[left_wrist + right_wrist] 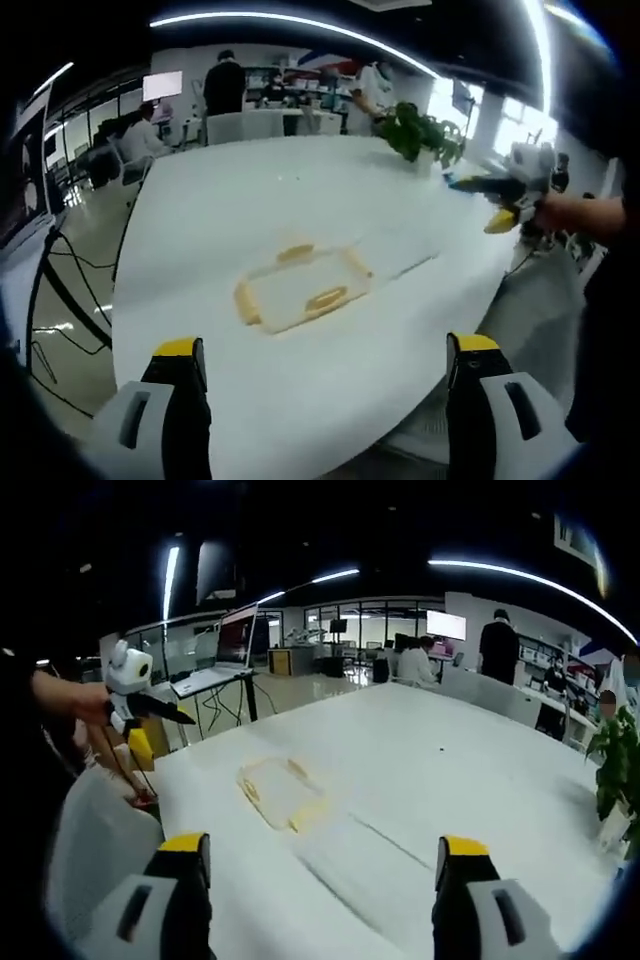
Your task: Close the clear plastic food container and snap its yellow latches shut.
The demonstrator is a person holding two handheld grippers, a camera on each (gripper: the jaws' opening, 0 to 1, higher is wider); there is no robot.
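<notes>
Left gripper [325, 375]: jaws wide apart, empty, raised over the near edge of the white table [240, 210]. Right gripper [320, 875]: jaws apart, empty, likewise. Clear container [300, 290], yellow latches [327, 298], lies flat mid-table, ahead of both. Potted plant [420, 133] at far edge.

table [250, 210]: big, white, rounded edge, takes up most of both views
plant [420, 135]: leafy green, sitting at the far edge of the table
laptop [225, 655]: open, on a stand off to the side
people [225, 85]: a few standing or sitting in the background
screen [162, 85]: lit, back wall
</notes>
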